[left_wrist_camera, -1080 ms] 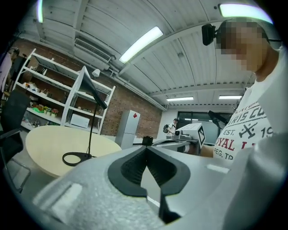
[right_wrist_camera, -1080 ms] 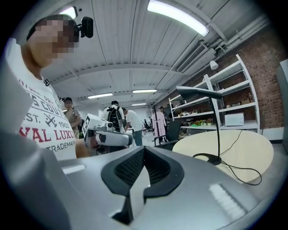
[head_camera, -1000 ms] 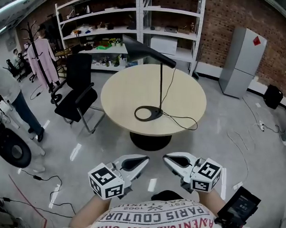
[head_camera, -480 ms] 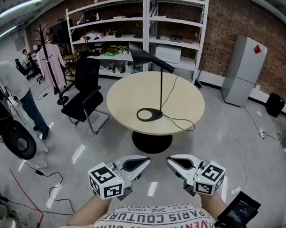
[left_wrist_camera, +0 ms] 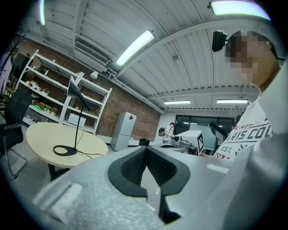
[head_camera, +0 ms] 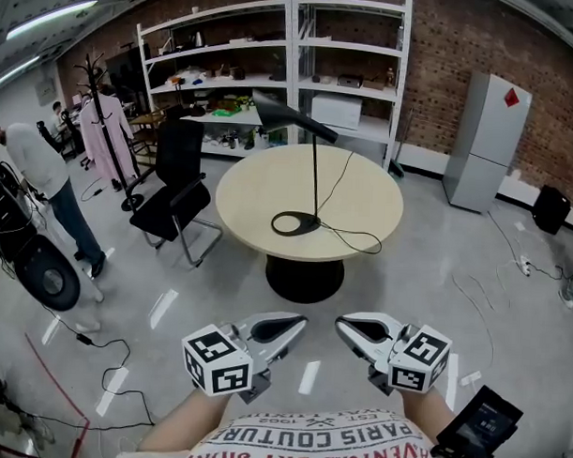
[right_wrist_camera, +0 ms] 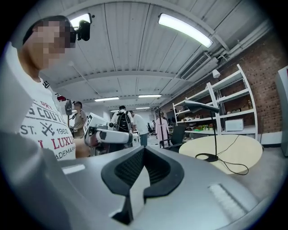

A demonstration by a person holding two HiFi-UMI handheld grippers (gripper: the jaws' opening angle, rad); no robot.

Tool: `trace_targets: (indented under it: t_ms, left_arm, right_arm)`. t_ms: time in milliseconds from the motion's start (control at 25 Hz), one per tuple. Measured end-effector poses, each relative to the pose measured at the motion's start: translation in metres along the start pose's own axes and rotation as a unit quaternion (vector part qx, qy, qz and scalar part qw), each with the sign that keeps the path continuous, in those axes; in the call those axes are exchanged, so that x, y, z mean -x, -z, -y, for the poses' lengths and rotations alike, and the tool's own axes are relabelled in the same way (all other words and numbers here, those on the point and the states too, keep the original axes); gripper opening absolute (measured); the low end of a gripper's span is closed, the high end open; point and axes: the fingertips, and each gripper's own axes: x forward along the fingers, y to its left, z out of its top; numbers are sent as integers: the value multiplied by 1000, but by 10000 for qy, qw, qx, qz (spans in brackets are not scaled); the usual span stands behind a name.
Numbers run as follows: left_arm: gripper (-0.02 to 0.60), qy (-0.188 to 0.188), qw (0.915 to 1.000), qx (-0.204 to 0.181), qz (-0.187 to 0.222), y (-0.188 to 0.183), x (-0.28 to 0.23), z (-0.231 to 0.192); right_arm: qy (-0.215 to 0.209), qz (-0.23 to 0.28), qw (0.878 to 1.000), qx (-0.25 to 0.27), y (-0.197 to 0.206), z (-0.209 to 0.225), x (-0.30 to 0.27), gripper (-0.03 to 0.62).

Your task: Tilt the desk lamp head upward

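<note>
Both tools are low in the middle of the head view, close to my body. The left tool (head_camera: pixel 289 325) and the right tool (head_camera: pixel 351 327) lie side by side with a small gap between them. In each gripper view the two pads are pressed together, and I see nothing between them. So both tools are closed and carry nothing.

Beyond them is a wide strip of bare floor (head_camera: pixel 434 294), then the round surface (head_camera: pixel 363 193) in the centre of the frame. The desk lamp (head_camera: pixel 314 177) stands there on its ring base (head_camera: pixel 296 224), well apart from both tools. Its cable (head_camera: pixel 359 241) curls toward the right edge of the surface. The dark lamp head (head_camera: pixel 288 117) sits on top of the thin stem and slants, with its wide end toward the upper left of the frame. A chair (head_camera: pixel 175 187) stands at the left of the surface.

I cannot tell whether this slant is the one to be raised or the raised one already. Empty tools far from the lamp fit both cases.

For the tilt itself, I judge the lamp to be light and top-heavy. One tool should steady the stem or the base while the other moves the head near its joint, slowly. Otherwise the base may slide or the lamp may tip, and the cable should stay clear.
</note>
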Motion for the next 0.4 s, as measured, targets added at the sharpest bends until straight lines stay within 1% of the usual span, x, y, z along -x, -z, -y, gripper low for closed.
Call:
trace_targets:
  t_ms: [120,240,400]
  left_arm:
    - [2,-44,10000,-11,27,0,5,9]
    - [2,-56,10000,9,55,1,8,18]
    - [2,-73,9999,-26,66,4,8,30]
  right_arm:
    - [3,85,10000,16,-6,-9,6,6]
    - [-96,185,9998,-58,-8,-18,13,6]
    - [-160,157,9997,-41,-2,-27,21,5]
